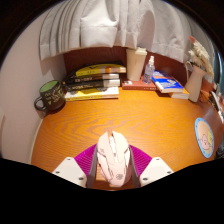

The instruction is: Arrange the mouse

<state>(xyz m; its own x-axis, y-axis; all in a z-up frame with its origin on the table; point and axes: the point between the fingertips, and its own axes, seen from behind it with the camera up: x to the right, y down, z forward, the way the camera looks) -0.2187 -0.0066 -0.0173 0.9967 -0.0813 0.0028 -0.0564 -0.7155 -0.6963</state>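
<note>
Over at nine o'clock, a dark green mug [49, 95] sits at the back of the wooden bench [120, 120], its handle turned outward. Just beside it, at about eleven o'clock, a stack of books [94, 82] lies flat, a yellow cover on top. Dead centre now: the white mouse [113, 157] is at six o'clock, right between the magenta pads [87, 157], and the hand-held gripper [113, 165] is clenched on it, both pads pressing its flanks. Beyond it at twelve o'clock stands a tan cup-like container [135, 63] against the curtain [100, 30], with a small bottle [150, 68] next to it. Swinging to two o'clock, a blue book [170, 87] lies flat, cluttered items behind it too small to tell. At four o'clock, a round light-blue disc [205, 136] rests near the bench's edge.
</note>
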